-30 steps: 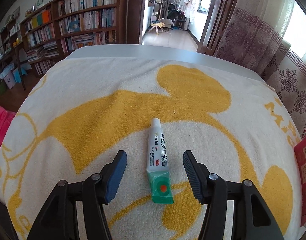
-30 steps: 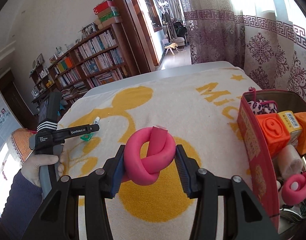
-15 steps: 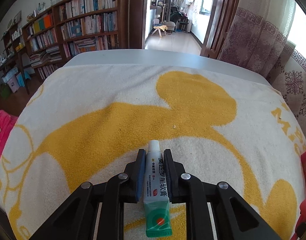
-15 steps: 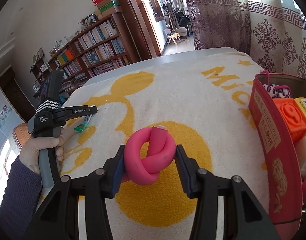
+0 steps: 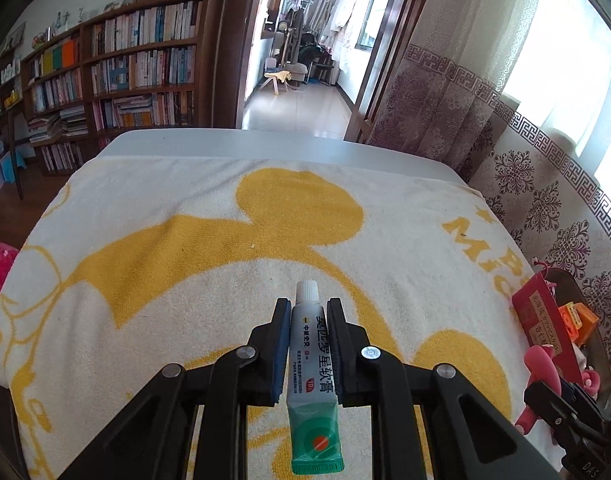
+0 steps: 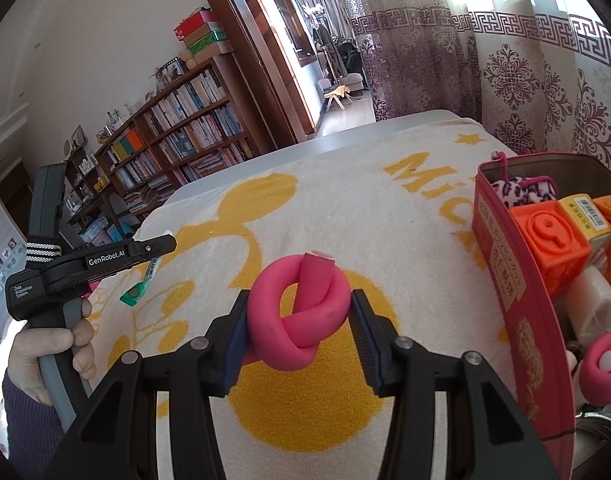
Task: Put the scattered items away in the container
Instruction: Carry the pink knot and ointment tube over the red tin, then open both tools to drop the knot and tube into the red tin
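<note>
Left gripper (image 5: 308,342) fingers clamp ointment tube (image 5: 312,376) mid-body: light, squashy, slick. Right gripper (image 6: 299,318) fingers pinch pink foam knot (image 6: 299,310) across its width: soft, springy.

One ointment tube (image 5: 313,376). Two pink foam knots: one (image 6: 301,312) over the towel's (image 6: 345,216) middle, one (image 6: 605,364) in the red box (image 6: 517,300) at the right edge. Two orange blocks (image 6: 553,236). One leopard-print plush (image 6: 521,190). Two grippers (image 6: 299,320).
</note>
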Available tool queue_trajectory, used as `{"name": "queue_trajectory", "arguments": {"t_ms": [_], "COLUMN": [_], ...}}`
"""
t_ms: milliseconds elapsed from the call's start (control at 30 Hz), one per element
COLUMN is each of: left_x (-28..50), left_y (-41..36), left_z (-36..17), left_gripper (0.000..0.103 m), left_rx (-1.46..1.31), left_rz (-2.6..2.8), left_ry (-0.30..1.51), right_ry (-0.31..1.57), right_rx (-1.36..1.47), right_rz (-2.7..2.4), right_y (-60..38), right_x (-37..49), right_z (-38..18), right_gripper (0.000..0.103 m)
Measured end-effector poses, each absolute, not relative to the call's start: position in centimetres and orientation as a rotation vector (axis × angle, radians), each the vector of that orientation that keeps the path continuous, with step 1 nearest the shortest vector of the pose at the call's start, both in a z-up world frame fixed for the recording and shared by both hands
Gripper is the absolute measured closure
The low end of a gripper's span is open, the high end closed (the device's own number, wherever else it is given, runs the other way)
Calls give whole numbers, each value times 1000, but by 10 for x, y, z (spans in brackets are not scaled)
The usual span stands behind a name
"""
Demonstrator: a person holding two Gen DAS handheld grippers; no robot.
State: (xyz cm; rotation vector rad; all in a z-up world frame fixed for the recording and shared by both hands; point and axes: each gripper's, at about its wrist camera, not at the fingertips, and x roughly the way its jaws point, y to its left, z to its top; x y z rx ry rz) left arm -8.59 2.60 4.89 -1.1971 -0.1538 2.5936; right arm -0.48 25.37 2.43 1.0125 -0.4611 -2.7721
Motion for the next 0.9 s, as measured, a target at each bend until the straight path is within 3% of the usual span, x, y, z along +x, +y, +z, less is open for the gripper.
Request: {"name": "queue_trajectory", "arguments": {"t_ms": [433,700,900], "left_x": [-25,4,16], "left_y": [150,240,287], "left_z": [85,88,89], "left_gripper": [84,84,84], "left_rx": [-1032,-1003,-991], "left_rz": [2362,2176,2095], "left_ry": [4,50,76], "right_ry": [-465,-595,-590], "right_rx": [878,884,912], "right_rz": [-3031,-3177,-3189], "right_y": [349,419,436], "right_x": [66,97,101], "right_z": [71,70,62], "right_gripper": [51,51,51]}}
